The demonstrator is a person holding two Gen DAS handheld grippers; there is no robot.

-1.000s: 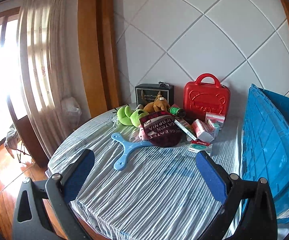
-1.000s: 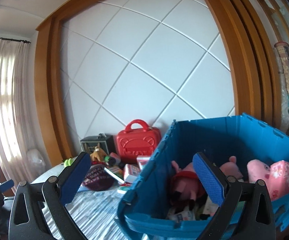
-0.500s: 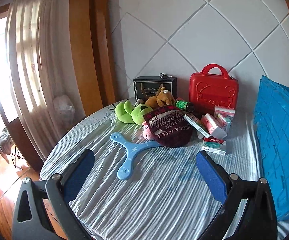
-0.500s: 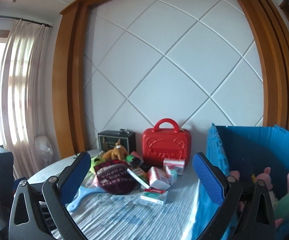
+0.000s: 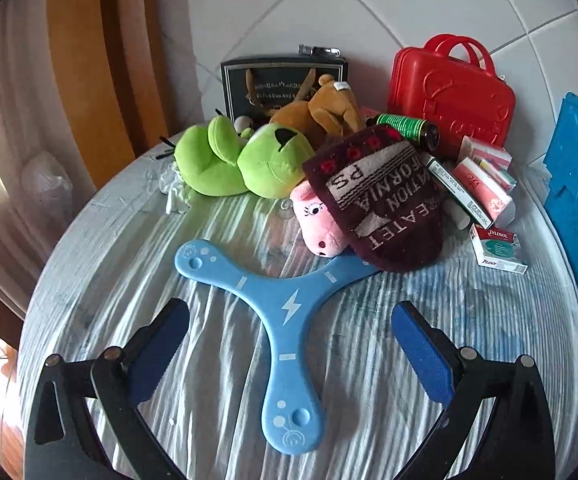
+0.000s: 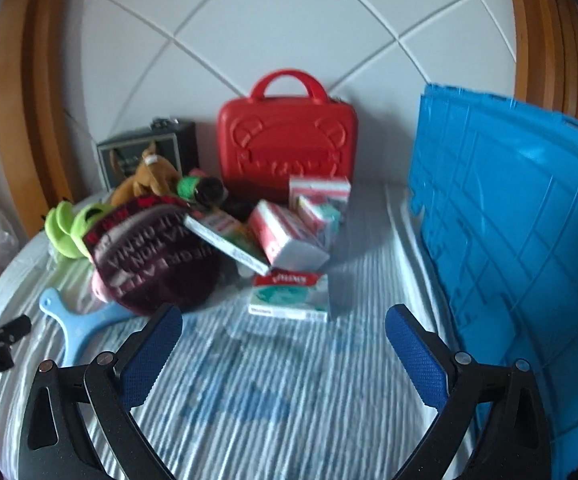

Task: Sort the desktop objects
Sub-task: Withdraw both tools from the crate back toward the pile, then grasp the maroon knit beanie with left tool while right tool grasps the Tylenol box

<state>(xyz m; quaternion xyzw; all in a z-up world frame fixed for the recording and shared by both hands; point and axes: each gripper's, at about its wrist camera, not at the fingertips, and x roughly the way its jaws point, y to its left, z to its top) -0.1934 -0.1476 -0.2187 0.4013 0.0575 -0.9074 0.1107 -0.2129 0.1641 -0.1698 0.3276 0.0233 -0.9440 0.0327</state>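
Boomerang point(image 5: 285, 312), blue, three-armed, flat on striped tablecloth point(image 5: 369, 360) near table's front edge; one arm under maroon hat point(image 5: 385, 200). Left gripper point(image 5: 290, 326) spread wide, straddling the near arm, not touching. Right gripper point(image 6: 283, 330) also wide open, empty, blue bin point(image 6: 521, 240) alongside.

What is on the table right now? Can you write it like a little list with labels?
surface: round table with a striped wrinkled cloth
nearest toy: flat light-blue three-armed plastic boomerang
soft toys: green plush frog, brown plush dog, pink plush pig
covering the pig: dark red knitted hat with white letters
at the wall: red hard plastic case with handle
bin: blue plastic crate
left tongs: open, above the boomerang
right tongs: open, empty
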